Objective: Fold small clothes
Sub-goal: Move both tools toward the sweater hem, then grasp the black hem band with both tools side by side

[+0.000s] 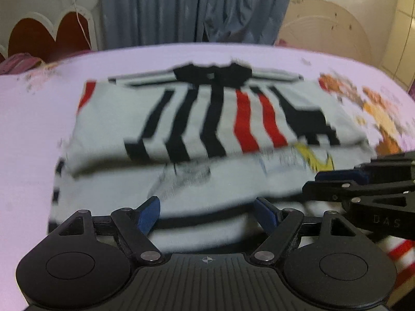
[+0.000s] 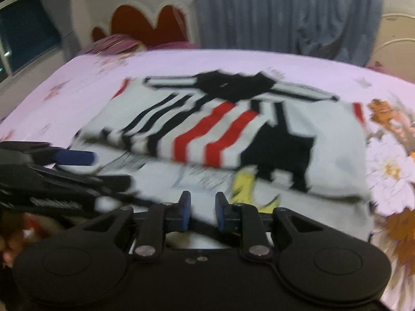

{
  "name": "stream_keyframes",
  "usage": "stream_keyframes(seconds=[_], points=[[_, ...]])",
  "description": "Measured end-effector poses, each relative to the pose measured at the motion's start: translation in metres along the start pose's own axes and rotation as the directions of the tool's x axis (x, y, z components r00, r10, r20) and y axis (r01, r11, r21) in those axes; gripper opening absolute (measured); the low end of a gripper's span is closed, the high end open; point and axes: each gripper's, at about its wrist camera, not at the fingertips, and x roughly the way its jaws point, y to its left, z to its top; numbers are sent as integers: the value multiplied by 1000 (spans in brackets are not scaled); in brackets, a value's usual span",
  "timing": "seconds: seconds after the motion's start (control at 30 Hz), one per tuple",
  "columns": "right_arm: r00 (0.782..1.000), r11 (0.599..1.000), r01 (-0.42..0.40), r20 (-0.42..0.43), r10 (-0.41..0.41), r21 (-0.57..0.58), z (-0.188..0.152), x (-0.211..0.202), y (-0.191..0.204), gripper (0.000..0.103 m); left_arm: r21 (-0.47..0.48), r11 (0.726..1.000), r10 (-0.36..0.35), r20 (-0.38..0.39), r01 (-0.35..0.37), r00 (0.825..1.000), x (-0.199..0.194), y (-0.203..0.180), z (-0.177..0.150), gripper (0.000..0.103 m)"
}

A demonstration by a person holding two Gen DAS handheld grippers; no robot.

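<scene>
Your shirt (image 1: 207, 119) lies flat on the bed (image 1: 31, 119), collar (image 1: 212, 73) at the far end, w/ the striped part folded over so its edge runs across the middle. Black and red stripes show on the folded layer; below the fold you see a plain white layer w/ a faint print and a yellow patch (image 1: 315, 156). Both views are blurred, so finer detail can't be told.

Your left gripper (image 1: 207, 212) sits over the near white part of the shirt, jaws spread wide, released, nothing between them; blue pads (image 1: 149, 213) apart, cloth showing in the gap. In the right wrist view it comes in from the left edge, low over the shirt's near left corner.

Your right gripper (image 2: 203, 211) is over the near edge of the shirt too, just left of the yellow patch (image 2: 242, 181). Jaws are narrow but not touching, a strip of white cloth seen through the gap; can't tell if the pads (image 2: 185, 211) pinch any fabric, it looks like they don't. In the left wrist view it enters from the right edge, near the left one.

Bed sheet is pale pink w/ orange flower print (image 2: 389, 119) on the right. Grey curtain (image 1: 197, 7) hangs behind, red scalloped headboard (image 1: 49, 35) to the far left.
</scene>
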Motion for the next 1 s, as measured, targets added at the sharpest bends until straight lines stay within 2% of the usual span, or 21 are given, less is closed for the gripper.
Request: stream_keyframes(seconds=[0.07, 0.17, 0.3, 0.4, 0.53, 0.6, 0.67, 0.8, 0.93, 1.0], points=[[999, 1000, -11, -33, 10, -11, -11, -2, -2, 20, -1, 1000, 15, -22, -15, 1000, -2, 2, -14, 78], [998, 999, 27, -58, -28, -32, -28, -10, -15, 18, 13, 998, 57, -25, -56, 998, -13, 10, -29, 79], [994, 996, 89, -62, -87, 15, -44, -32, -42, 18, -36, 993, 111, -49, -113, 993, -29, 32, -52, 89], [990, 991, 127, -63, -124, 46, -58, -47, -54, 18, -39, 992, 121, -48, -123, 992, -39, 39, -64, 90], [984, 981, 172, -54, -168, 88, -73, -62, -50, 20, -42, 992, 113, -58, -116, 992, -48, 39, -68, 90], [984, 978, 177, -29, -175, 109, -76, -73, -42, 23, -53, 995, 77, -47, -80, 996, -56, 37, -66, 90], [987, 979, 160, 5, -162, 128, -77, -84, -25, 24, -30, 999, 31, -4, -31, 1000, -66, 29, -67, 90], [995, 987, 97, 16, -100, 127, -82, -87, 22, 24, 25, 998, -53, 4, 53, 999, -67, 10, -75, 90], [997, 993, 82, -15, -81, 85, -94, -77, 65, 23, 65, 996, -52, -38, 54, 998, -68, 8, -96, 90], [994, 991, 107, -45, -104, 83, -107, -75, 74, 24, 95, 994, -43, -25, 45, 999, -76, 14, -110, 90]])
